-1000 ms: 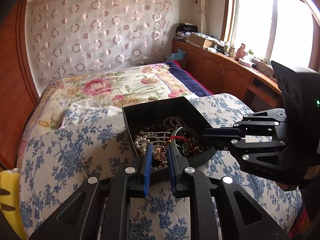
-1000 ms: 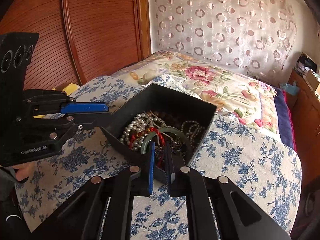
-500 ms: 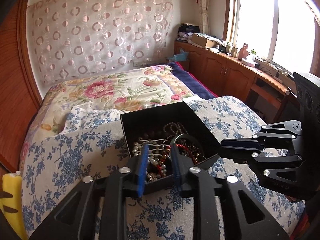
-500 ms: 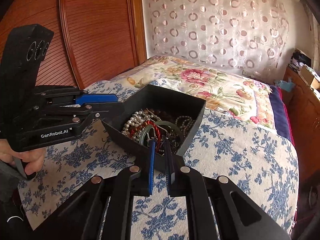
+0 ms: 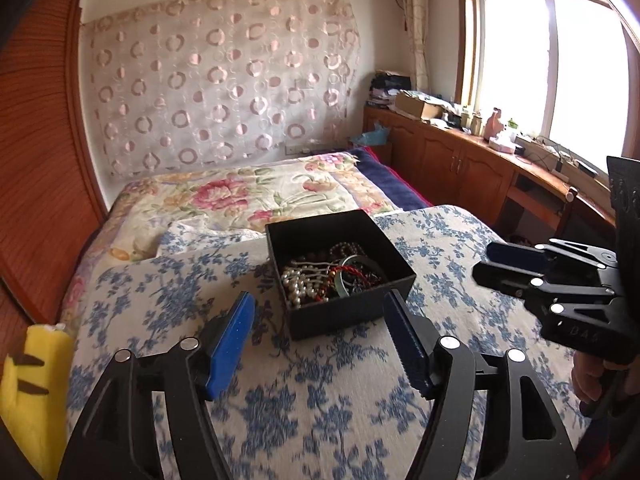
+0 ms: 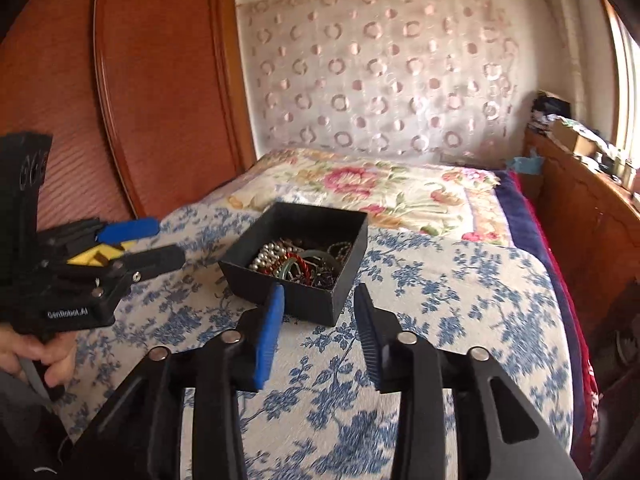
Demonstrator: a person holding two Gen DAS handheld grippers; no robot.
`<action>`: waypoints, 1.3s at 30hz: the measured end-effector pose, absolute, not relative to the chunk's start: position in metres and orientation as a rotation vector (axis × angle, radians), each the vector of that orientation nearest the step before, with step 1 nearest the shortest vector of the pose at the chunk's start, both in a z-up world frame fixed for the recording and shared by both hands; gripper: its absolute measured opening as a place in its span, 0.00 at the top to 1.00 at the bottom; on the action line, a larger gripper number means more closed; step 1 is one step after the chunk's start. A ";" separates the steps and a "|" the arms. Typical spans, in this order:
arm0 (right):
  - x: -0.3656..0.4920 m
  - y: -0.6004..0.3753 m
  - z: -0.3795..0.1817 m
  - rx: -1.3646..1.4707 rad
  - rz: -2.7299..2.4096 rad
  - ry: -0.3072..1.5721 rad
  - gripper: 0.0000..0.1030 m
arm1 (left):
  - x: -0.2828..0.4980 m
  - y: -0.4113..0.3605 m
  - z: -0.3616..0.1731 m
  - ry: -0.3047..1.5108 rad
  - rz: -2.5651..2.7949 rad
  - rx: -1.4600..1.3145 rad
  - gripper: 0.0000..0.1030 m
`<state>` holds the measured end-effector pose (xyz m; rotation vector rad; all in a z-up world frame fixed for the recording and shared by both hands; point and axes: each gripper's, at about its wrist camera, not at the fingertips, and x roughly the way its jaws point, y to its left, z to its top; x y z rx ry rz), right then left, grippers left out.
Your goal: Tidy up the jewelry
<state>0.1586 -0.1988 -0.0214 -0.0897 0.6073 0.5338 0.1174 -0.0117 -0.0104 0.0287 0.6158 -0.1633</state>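
A black open box sits on the blue-flowered cloth on the bed. It holds a heap of jewelry: pearl strands, a red cord bracelet, a green bangle, dark bead chains. My left gripper is open and empty, just in front of the box, raised above the cloth. My right gripper is open and empty, also just short of the box's near corner. Each gripper shows in the other's view, the right one and the left one, on either side of the box.
The blue-flowered cloth covers the near part of the bed; a rose-patterned quilt lies behind. A yellow object is at the left. A wooden headboard panel stands left, wooden cabinets with clutter stand right under the window.
Both grippers have pulled back out of the box and opened wide. The jewelry they were over stays in the box.
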 end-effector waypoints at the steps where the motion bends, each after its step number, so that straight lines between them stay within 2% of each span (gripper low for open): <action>1: 0.151 -0.201 -0.018 -0.086 0.519 0.591 0.49 | 0.110 -0.011 -0.008 0.606 -0.155 0.025 0.18; 8: 0.112 -0.214 0.001 -0.066 0.440 0.513 0.12 | 0.075 -0.004 0.004 0.576 -0.107 0.002 0.07; 13: 0.093 -0.221 0.004 -0.035 0.399 0.491 0.02 | 0.057 -0.001 0.008 0.571 -0.055 -0.003 0.07; 39: 0.084 -0.224 -0.007 -0.015 0.358 0.486 0.02 | 0.031 0.005 0.008 0.540 -0.006 -0.016 0.07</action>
